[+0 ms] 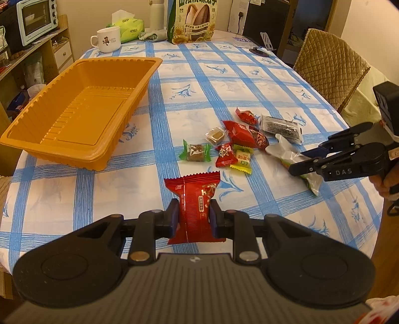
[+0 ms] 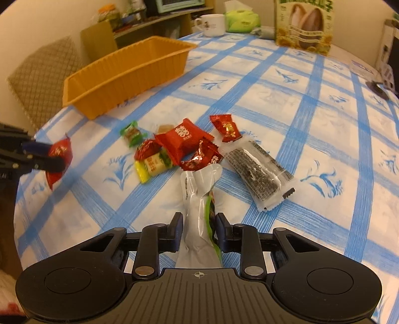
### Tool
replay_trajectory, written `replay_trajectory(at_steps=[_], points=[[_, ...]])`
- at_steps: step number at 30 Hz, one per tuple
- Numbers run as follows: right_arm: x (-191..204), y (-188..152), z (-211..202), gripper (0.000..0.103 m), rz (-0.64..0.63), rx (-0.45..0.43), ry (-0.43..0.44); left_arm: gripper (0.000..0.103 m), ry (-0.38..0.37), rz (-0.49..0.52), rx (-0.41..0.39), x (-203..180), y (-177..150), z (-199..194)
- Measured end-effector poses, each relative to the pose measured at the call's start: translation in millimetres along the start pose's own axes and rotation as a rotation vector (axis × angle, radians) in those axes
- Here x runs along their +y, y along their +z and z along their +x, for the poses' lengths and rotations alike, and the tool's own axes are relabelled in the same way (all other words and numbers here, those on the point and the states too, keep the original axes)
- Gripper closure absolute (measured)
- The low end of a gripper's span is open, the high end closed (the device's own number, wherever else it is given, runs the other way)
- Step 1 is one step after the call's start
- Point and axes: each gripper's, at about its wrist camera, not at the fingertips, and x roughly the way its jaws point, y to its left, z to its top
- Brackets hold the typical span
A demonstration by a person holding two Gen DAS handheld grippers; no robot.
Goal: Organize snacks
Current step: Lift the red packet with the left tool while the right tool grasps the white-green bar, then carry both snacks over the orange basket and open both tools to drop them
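My left gripper is shut on a red snack packet, held upright above the checked tablecloth. The same packet shows at the left edge of the right wrist view. My right gripper is shut on a silver and green packet that trails onto the cloth. It also shows at the right of the left wrist view, as the right gripper. Beside it lies a pile of several small candies and a dark seaweed bar. An orange tray stands empty at the left.
At the far end of the table are a white mug, a green tissue pack and a big sunflower seed bag. A quilted chair stands at the right. A shelf with a toaster oven is at the left.
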Motion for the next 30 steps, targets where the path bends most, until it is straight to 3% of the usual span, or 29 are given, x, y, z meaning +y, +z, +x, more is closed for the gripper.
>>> replay_trajectory(at_steps=[10,21,30], points=[[14.5,8.2,-14.3,0.079,0.147,-0.032,-0.032,0.08,-0.006,-0.011,-0.028,5.3,7.1,-16.7],[60.0,52.3,-38.1,0.079,0.255,-0.08,0.07,0.081,0.011,-0.027,-0.082,30.2,33.3,-45.3],[100.0,104.5,-24.5,0.078,0.278,-0.118,0.162,0.081,0.084,-0.06,-0.135,85.7,65.0,-59.5]])
